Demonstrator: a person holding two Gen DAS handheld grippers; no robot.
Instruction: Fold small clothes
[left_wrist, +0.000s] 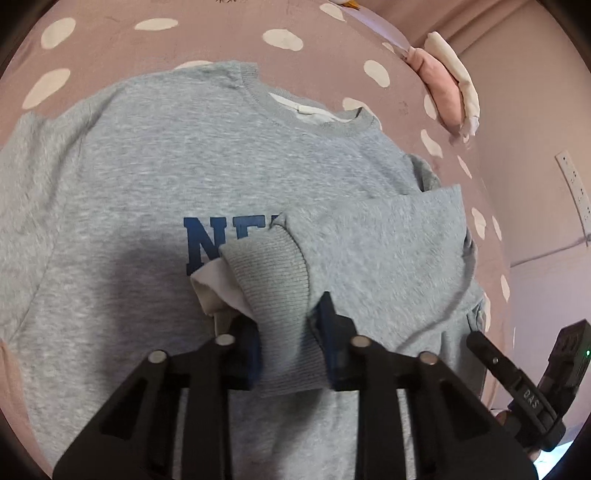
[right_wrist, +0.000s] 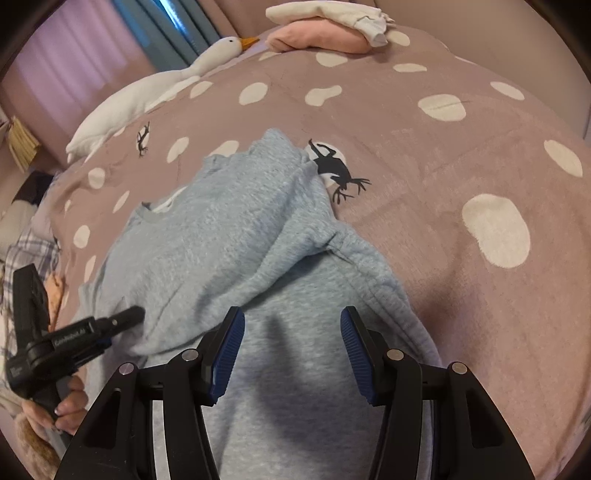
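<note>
**Inspector A:** Item under inspection: a grey sweatshirt (left_wrist: 155, 192), lying face up on a mauve bedspread (left_wrist: 325, 48) with white spots. Blue lettering on the chest, partly covered. Neckline points toward the far edge of the bed.

**Inspector B:** Confirmed. One sleeve (left_wrist: 388, 243) is drawn across the chest, over the lettering. Its ribbed cuff (left_wrist: 277, 291) sits between the fingers of the left claw (left_wrist: 291, 332). A white inner cuff shows just beside it.

**Inspector A:** State of the left claw?

**Inspector B:** Clamped on the cuff. The fabric bunches between the two blue pads (left_wrist: 328, 325).

**Inspector A:** And the right claw (right_wrist: 291, 354)?

**Inspector B:** Jaws spread wide, nothing between them. It hangs over the lower body of the sweatshirt (right_wrist: 258, 258), throwing a shadow on the cloth. Contact with the cloth cannot be determined.

**Inspector A:** Other items noted?

**Inspector B:** At the far edge of the bed, a stack of folded clothes (right_wrist: 325, 29), pink below and white on top. To the left of it, a white plush goose (right_wrist: 155, 85). A black deer figure (right_wrist: 336, 170) is printed on the bedspread, just beside the sweatshirt's shoulder. The right view also shows the left claw (right_wrist: 136, 314) at the garment's left side, held by a hand (right_wrist: 66, 410).
</note>
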